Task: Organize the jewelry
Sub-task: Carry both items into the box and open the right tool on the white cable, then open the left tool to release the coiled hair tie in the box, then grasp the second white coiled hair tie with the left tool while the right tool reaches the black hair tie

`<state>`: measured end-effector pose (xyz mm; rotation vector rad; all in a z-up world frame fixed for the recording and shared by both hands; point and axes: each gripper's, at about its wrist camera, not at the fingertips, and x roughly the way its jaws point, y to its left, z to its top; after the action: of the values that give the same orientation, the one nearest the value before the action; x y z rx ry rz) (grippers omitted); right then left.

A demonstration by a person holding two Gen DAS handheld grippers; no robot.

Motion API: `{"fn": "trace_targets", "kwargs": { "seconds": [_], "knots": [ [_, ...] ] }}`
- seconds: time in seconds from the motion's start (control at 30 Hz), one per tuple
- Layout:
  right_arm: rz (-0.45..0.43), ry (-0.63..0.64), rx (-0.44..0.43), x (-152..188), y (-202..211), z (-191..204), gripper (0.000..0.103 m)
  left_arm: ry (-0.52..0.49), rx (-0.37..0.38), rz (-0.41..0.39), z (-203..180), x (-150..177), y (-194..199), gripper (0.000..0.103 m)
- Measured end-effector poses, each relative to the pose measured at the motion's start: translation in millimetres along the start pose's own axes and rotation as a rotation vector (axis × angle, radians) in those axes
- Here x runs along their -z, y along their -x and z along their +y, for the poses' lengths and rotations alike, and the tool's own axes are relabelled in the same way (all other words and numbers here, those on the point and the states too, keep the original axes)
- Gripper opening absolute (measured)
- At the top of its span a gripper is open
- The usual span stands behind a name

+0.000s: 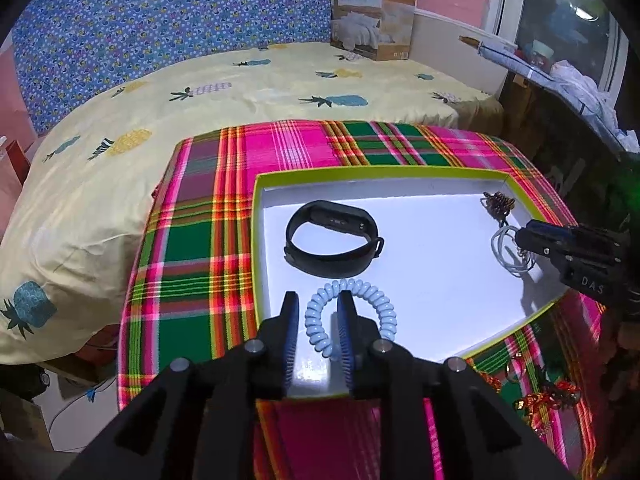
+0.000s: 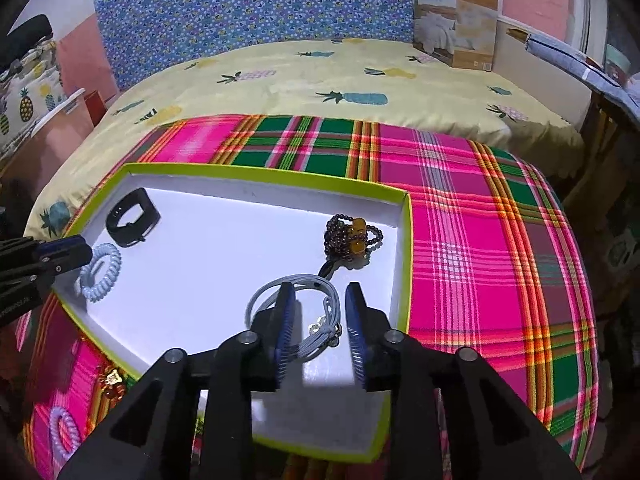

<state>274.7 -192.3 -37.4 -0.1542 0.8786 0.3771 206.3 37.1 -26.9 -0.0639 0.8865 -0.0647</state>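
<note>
A shallow white tray with a lime rim (image 1: 376,173) (image 2: 406,248) lies on the plaid cloth. In it are a black fitness band (image 1: 334,238) (image 2: 132,218), a pale blue coil bracelet (image 1: 352,318) (image 2: 100,266), a dark bead bracelet with amber beads (image 1: 498,204) (image 2: 354,238) and a grey cord bracelet (image 1: 510,252) (image 2: 304,316). My left gripper (image 1: 318,304) is open over the coil bracelet, one strand between its fingers. My right gripper (image 2: 320,296) is open over the grey cord bracelet, which lies flat between the fingers.
Outside the tray on the plaid cloth (image 2: 480,220) lie red-gold ornaments (image 1: 548,400) (image 2: 110,380) and a lilac coil band (image 2: 64,436). A bed with a pineapple sheet (image 1: 200,92) lies behind, with a quilt box (image 1: 374,18) at the wall.
</note>
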Motion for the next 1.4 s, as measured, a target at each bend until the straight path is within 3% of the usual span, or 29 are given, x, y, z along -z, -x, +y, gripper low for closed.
{"fn": "trace_targets", "kwargs": {
  "seconds": [0.27,0.8,1.4],
  "knots": [
    [-0.054,-0.018,-0.011,12,44,7,0.027,0.013,0.002,-0.05,0,11,36,0.021],
    [-0.117,-0.006,-0.071,81,130,49,0.027,-0.001,0.025,-0.093,-12,71,105,0.021],
    [-0.122,-0.027,-0.105,127,163,65,0.027,-0.024,0.06,-0.085,-29,109,132,0.021]
  ]
}}
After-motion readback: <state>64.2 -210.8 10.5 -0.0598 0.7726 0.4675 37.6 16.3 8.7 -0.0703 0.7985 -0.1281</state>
